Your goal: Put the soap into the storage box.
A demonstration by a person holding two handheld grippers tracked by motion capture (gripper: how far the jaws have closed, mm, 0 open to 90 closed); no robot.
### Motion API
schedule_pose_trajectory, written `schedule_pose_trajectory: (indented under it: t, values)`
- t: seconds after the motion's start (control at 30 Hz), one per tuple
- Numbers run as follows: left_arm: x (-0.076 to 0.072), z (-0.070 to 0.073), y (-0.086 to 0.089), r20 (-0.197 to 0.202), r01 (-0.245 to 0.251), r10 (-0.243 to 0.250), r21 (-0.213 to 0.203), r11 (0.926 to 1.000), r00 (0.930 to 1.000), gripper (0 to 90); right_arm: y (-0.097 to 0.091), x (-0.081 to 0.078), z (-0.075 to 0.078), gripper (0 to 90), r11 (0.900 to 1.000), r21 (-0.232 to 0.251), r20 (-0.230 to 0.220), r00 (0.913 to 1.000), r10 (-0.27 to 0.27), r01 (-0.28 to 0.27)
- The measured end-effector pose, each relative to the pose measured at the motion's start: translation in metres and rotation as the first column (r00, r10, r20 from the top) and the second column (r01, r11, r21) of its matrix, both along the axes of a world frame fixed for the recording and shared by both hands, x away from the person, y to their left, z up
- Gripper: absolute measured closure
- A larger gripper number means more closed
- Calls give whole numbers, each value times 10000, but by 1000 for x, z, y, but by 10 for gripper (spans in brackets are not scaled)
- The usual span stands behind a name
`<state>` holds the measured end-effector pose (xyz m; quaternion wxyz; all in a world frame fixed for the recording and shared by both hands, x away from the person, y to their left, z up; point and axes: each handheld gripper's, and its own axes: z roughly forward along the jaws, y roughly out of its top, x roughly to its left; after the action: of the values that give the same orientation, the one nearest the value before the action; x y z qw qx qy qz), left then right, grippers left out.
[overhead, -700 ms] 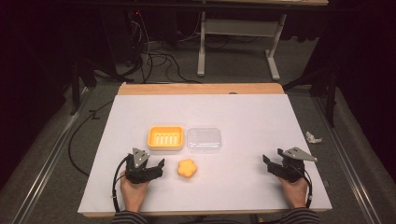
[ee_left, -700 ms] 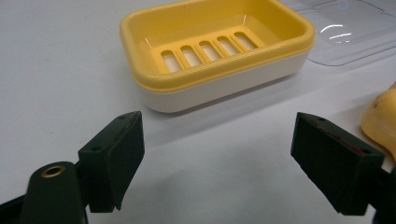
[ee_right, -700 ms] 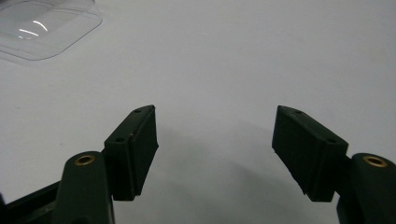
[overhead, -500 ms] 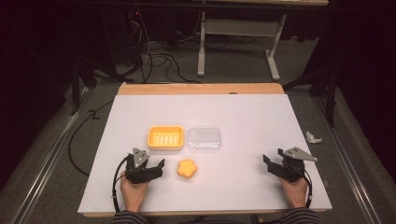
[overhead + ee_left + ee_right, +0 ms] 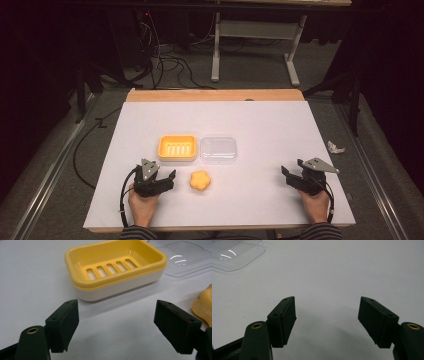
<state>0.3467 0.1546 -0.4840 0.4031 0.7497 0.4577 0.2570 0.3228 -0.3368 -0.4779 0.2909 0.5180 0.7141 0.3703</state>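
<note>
Both the left hand-held gripper [image 5: 116, 327] and the right hand-held gripper [image 5: 327, 322] gape empty over the worktop [image 5: 260, 125]; the frame edge cuts off the orange soap [image 5: 203, 303] and the clear lid [image 5: 234, 252].

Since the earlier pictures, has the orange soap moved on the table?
No. The orange soap lies at the same spot in front of the yellow soap dish.

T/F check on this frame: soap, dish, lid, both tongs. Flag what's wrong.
1. The yellow soap lies in the soap dish. False: it lies on the table, in front of the dish.
2. The clear lid sits beside the dish. True.
3. The left tongs hold the soap. False: open, nothing between them.
4. The right tongs are open over bare table. True.
</note>
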Motion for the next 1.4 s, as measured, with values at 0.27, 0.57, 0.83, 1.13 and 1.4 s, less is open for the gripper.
schedule_pose_trajectory:
  t: [0.27, 0.57, 0.83, 1.13, 1.4]
  values:
    - [0, 0, -4, 59, 51, -53, 373, 9993, 10000, 219, 1, 1, 0, 309, 10000, -13, -102, 9999, -33, 32]
    - [0, 1, -2, -15, 145, -145, 148, 9998, 9999, 212, 0, 1, 0, 307, 10000, 38, -120, 9999, -46, 46]
    - [1, 2, 0, -91, 225, -226, -160, 9996, 9997, 206, 0, 0, 0, 305, 9999, 74, -75, 9999, -72, 72]
    - [2, 3, 1, -143, 406, -413, -450, 9982, 9990, 173, 0, 1, 0, 305, 10000, 48, -80, 9999, -80, 80]
    - [0, 5, 0, -271, 573, -588, -522, 9970, 9979, 153, 0, 1, 0, 304, 9999, 108, -111, 9999, -128, 129]
